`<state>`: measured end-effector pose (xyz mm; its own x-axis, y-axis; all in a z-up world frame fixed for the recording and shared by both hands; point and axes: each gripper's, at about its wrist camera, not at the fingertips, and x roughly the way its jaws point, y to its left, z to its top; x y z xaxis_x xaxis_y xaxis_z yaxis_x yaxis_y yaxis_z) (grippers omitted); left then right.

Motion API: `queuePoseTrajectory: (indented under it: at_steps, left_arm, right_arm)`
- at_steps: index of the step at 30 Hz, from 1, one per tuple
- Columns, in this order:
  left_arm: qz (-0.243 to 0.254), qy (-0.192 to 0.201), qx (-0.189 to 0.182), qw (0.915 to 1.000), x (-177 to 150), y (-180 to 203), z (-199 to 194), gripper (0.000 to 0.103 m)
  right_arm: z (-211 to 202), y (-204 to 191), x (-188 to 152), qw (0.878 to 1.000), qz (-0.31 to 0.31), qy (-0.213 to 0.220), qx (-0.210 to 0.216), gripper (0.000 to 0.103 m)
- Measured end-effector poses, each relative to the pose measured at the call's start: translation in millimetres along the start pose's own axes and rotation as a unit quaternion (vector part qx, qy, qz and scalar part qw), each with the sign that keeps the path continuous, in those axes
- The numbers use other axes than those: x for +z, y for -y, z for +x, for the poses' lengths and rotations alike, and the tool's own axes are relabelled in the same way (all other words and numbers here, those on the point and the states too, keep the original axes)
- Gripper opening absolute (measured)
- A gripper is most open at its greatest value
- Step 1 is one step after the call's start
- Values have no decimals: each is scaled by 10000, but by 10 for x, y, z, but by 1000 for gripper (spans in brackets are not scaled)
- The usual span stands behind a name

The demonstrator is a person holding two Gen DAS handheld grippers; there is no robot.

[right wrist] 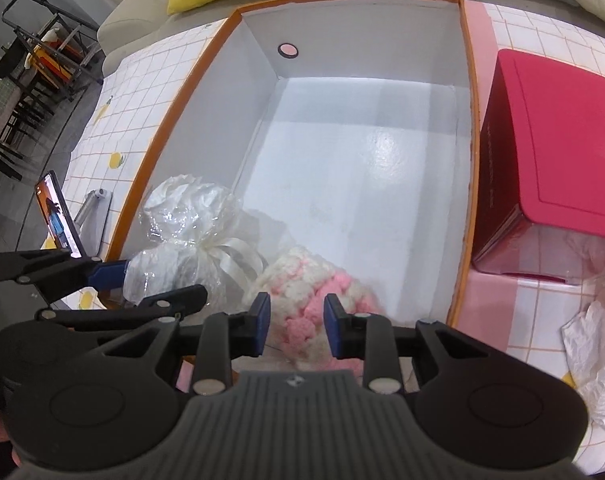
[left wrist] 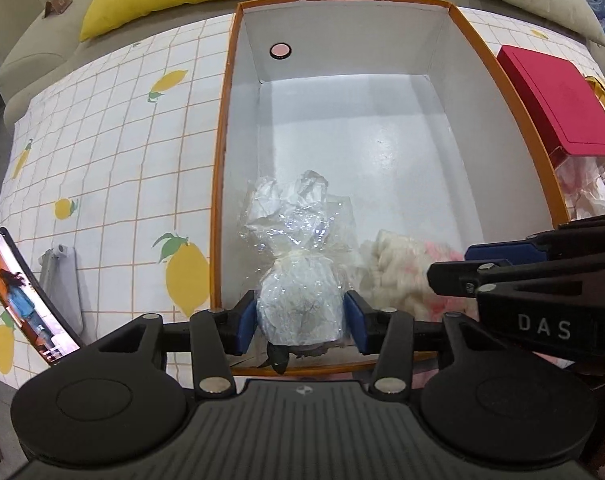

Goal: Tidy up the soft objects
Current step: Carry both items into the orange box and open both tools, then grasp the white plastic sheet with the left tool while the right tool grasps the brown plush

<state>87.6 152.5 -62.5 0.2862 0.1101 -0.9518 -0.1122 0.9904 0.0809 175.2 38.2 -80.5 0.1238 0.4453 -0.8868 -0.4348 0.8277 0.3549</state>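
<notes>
Two-handed placing step, by the look of it. Left tool (left wrist: 301, 312) tipped steeply down, pads flanking the wrapped bundle (left wrist: 298, 300) very closely; cannot tell whether pressing or just clear. Right tool (right wrist: 297, 320) alongside, pinching the fluffy pink-and-white ball (right wrist: 302, 304) between its pads. Both soft things low in the near end of the orange-rimmed box (left wrist: 222, 140), touching or nearly touching each other, bundle by the left wall. Rest of the box floor bare. Beyond, on the table (left wrist: 114, 140), a red box (right wrist: 562, 140) to the right. Next, probably: spread both tools fully and lift straight up, without snagging ribbon or plastic wrap.
</notes>
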Motion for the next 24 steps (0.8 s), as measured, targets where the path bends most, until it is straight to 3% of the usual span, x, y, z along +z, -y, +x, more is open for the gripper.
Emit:
queuePoseTrajectory:
  at_steps: [3,7,11,19,24]
  left_arm:
    - [-31,33,-44,10000,-5,-14,-41,59]
    - [-38,259,34,9997,-34,-13,-172,74]
    - [-29,430,-156,9989,-59,1,-320,81]
    - [-88,977,-363,9945,-125,98,-715,82]
    - [-126,1494,-661,9865,-174,247,-968,82]
  right_arm:
    - [-60,-1,-16,9999,-62,81,-32,33]
    - [-214,44,-36,9995,-86,298,-113,41]
    - [-401,75,-58,9984,-97,539,-138,46]
    - [-794,161,-170,9940,-85,1068,-229,52]
    - [-1099,257,-286,9888,-110,1458,-301,57]
